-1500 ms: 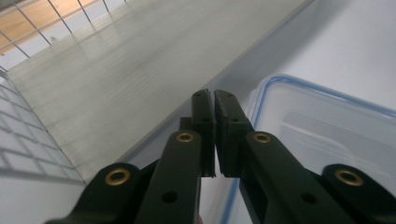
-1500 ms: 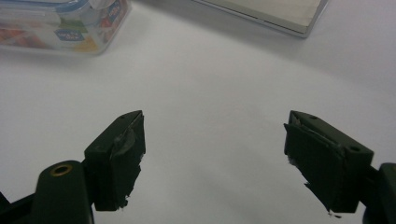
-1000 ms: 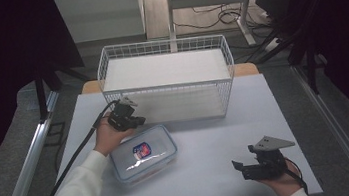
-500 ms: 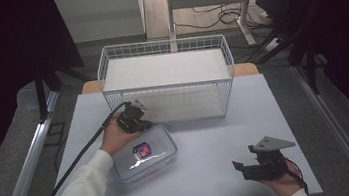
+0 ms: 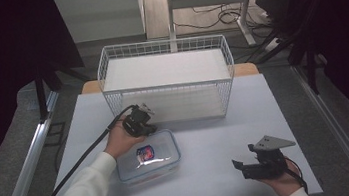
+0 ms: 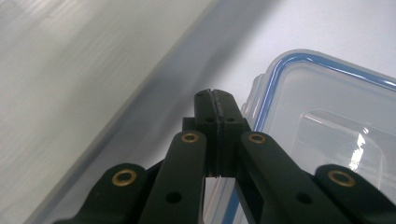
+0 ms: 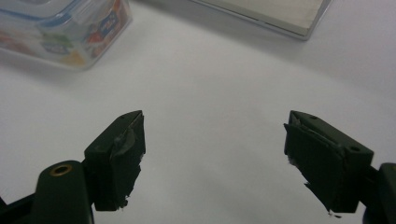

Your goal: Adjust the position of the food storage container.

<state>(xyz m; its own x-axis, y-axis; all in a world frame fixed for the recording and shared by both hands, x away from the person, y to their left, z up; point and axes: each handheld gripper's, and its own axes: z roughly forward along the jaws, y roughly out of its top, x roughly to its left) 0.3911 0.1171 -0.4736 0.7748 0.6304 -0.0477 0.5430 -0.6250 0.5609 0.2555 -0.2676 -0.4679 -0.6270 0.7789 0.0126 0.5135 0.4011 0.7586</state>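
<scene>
Container: clear plastic lidded box with blue seal point(image 5: 148, 156), left-centre of the pale table point(image 5: 212, 174).
Left gripper point(image 5: 138, 122): jaws pressed together, empty, at box's far rim.
Right gripper point(image 5: 258, 164): spread, near right edge.
Advice: spread jaws before gripping the rim.

Left gripper point(image 5: 140, 121): jaws pressed together, apparently empty, arm stretched forward.
Right gripper point(image 5: 246, 165): jaws spread wide, held low, pointing left.
</scene>
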